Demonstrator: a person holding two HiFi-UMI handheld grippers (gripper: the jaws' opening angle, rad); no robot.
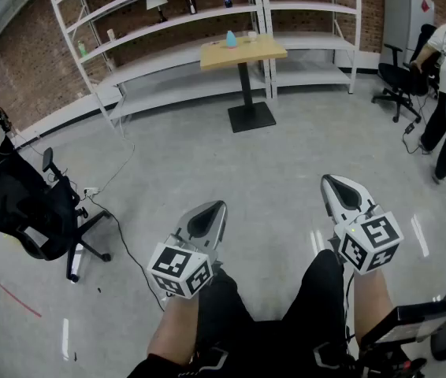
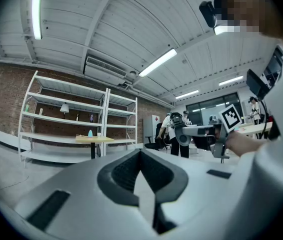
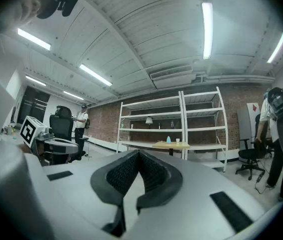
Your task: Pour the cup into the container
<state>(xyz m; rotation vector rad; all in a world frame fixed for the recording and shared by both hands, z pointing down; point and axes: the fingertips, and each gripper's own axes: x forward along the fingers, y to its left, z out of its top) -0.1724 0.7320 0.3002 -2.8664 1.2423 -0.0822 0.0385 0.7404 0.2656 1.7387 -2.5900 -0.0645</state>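
Wide white metal shelving (image 1: 168, 61) runs along the far brick wall. Just in front of it stands the small wooden-topped bench (image 1: 264, 52) on its black pedestal, and that's where the job is. On its top sit a pale-blue tapered vessel (image 1: 231, 38) and, just to its right, a small white cup (image 1: 251, 35). Both are too small from here to say what is in them, or whether the blue one is the container. They stand upright near the middle of the top, away from the edges, which should leave room to come in from the near side.

Both tools are well short of all that. The left gripper (image 1: 213, 211) and the right gripper (image 1: 335, 184) are held level and side by side, pointing toward the bench. Each has its jaws closed together on nothing; a carrying pose, I'd say, not a working one.

Open grey floor (image 1: 286, 156) lies between. At near left there's a black office chair (image 1: 26, 203), with a thin dark cable (image 1: 128, 250) snaking over the floor beside it. At far right, a second black chair (image 1: 396, 81) and a person (image 1: 444, 101) standing next to it. None of these sits on the straight line to the bench, though the cable comes nearest.
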